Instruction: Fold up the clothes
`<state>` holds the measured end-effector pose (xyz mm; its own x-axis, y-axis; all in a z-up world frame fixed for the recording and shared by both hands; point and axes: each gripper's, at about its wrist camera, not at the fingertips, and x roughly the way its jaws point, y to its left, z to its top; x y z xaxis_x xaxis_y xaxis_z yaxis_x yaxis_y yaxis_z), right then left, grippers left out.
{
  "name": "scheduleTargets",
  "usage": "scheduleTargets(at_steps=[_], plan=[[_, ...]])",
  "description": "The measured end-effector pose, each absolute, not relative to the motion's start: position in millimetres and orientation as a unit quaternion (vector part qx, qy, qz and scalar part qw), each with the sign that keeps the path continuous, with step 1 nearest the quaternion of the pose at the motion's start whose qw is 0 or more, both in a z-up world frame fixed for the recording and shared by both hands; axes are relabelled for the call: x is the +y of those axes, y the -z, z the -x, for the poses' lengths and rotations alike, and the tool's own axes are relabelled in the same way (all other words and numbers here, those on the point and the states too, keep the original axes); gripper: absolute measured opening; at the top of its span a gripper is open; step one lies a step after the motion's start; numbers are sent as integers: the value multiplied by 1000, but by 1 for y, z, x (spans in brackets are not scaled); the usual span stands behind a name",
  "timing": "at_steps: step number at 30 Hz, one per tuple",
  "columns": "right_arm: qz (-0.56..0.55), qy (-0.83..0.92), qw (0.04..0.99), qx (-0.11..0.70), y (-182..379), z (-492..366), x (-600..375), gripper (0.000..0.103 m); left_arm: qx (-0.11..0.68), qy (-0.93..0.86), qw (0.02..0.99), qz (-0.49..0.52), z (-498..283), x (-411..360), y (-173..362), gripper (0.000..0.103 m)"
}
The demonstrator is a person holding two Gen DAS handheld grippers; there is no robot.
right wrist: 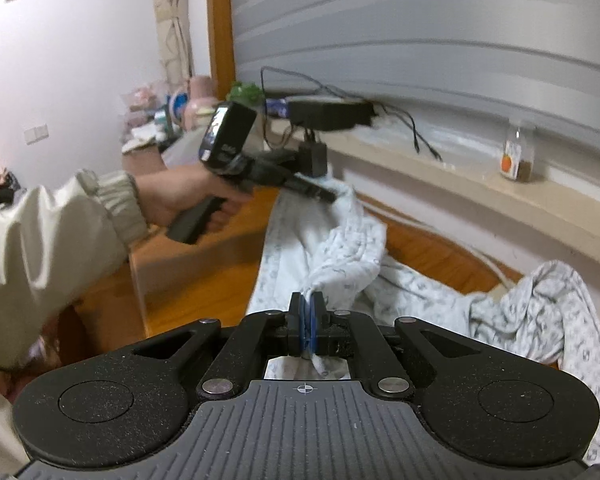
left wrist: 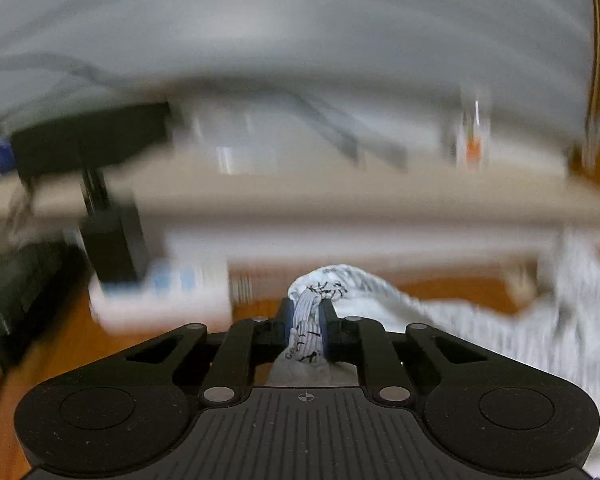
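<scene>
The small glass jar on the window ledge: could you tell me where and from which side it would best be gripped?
Judging by its pose, grip the glass jar across its straight body, coming in level from the room side. It stands upright and alone on the window ledge, with the blinds close behind it.

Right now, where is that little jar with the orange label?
In the right wrist view, the small clear jar stands upright on the beige window ledge at the right, apart from the black cables to its left.
</scene>
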<state>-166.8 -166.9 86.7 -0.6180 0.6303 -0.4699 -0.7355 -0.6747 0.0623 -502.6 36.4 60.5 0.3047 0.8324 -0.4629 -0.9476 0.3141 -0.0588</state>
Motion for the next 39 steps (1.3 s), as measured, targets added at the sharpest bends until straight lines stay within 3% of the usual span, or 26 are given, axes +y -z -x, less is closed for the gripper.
scheduleTargets(at_steps=[3, 5, 8, 12, 15, 20, 28, 39], plan=[[197, -901, 365, 125, -93, 172, -177, 4, 116, -587, 790, 136, 501, 35, -86, 15], [200, -908, 345, 130, -90, 179, -183, 4, 127, -585, 788, 143, 498, 41, -88, 19], [244, -904, 320, 147, -64, 197, -185, 4, 196, -575, 780, 150, 491, 48, -73, 40], [265, -897, 318, 155, -48, 201, -180, 10, 210, -577, 769, 177, 514, 43, -52, 52], [261, -896, 327, 148, -52, 198, -174, 24, 205, -575, 771, 183, 520, 39, -52, 55], [256, -890, 351, 138, -58, 188, -164, 31, 199, -570, 776, 181, 520, 33, -59, 65], [249, -878, 385, 138, -57, 171, -158, 40, 198, -547, 795, 174, 496, 25, -63, 67], [235, -857, 436, 145, -60, 130, -143, 40, 224, -489, 830, 145, 428, 7, -60, 71]])
